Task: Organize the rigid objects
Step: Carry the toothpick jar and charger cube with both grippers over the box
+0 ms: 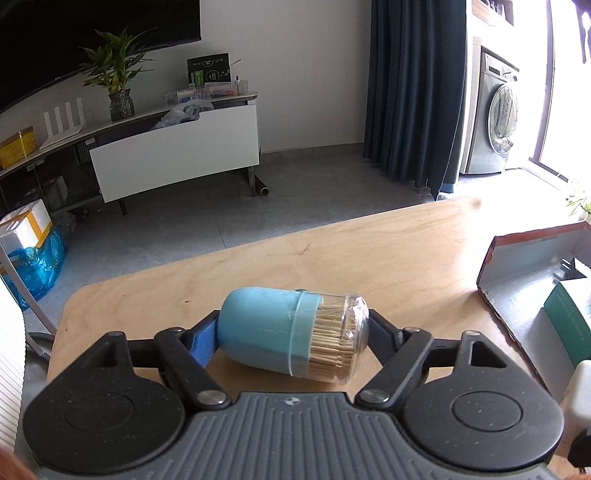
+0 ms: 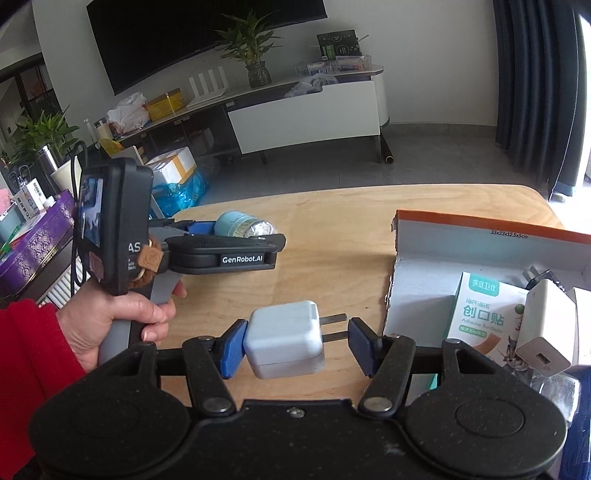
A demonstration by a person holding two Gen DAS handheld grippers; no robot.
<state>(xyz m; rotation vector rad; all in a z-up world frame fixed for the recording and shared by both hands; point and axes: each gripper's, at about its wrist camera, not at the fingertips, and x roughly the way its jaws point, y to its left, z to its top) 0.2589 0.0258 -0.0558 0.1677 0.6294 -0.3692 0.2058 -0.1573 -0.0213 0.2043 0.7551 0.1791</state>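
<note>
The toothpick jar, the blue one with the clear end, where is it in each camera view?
Left wrist: toothpick jar bottom centre, lying sideways between the left gripper fingers.
Right wrist: toothpick jar left of centre, beyond that gripper.
Shared landmark: orange-rimmed cardboard box, right of the jar.

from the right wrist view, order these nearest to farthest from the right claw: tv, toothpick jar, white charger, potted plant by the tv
1. white charger, between the right claw's fingers
2. toothpick jar, up left on the table, in the left claw
3. potted plant and TV, far wall; too close to call
</note>
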